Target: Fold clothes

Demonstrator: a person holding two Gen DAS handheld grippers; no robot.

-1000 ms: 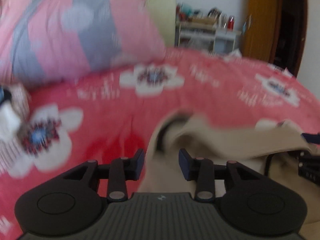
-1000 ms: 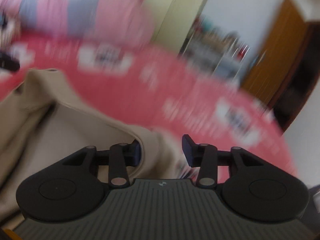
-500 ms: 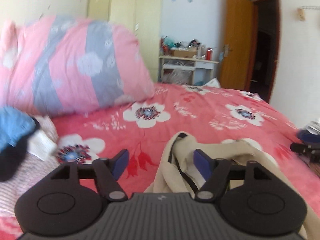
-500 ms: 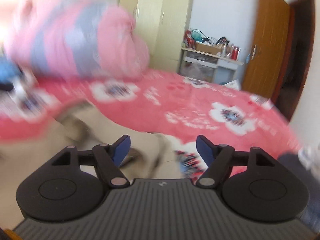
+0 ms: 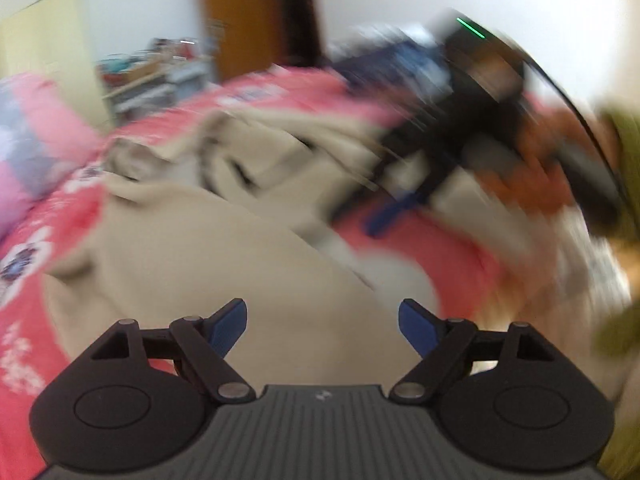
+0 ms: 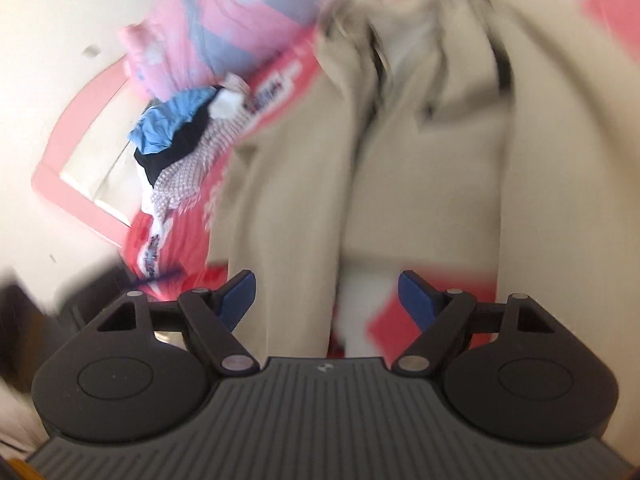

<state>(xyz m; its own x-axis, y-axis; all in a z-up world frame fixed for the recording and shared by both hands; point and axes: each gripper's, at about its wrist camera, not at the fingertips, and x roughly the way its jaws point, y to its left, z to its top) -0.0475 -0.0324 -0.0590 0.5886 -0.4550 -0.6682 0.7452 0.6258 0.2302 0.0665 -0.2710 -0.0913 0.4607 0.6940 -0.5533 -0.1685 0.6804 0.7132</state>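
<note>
Beige trousers (image 5: 224,248) lie spread on the red flowered bedspread (image 5: 24,264). My left gripper (image 5: 322,320) is open and empty just above the beige cloth. My right gripper (image 6: 326,294) is open and empty over the trouser legs (image 6: 420,168), which run away from it side by side. In the left wrist view the other gripper (image 5: 460,140), held by an orange-gloved hand, shows blurred at the upper right above the trousers.
A pile of clothes, blue, black and checked (image 6: 180,140), lies at the bed's edge by the pink headboard (image 6: 68,136). A pink and grey quilt (image 5: 28,148) sits at the left. A wooden door (image 5: 244,16) and a cluttered shelf (image 5: 152,76) stand behind.
Both grippers opened wider and swung from looking across the bed to looking down on the trousers. The trousers now lie spread out flat. Both views are motion-blurred.
</note>
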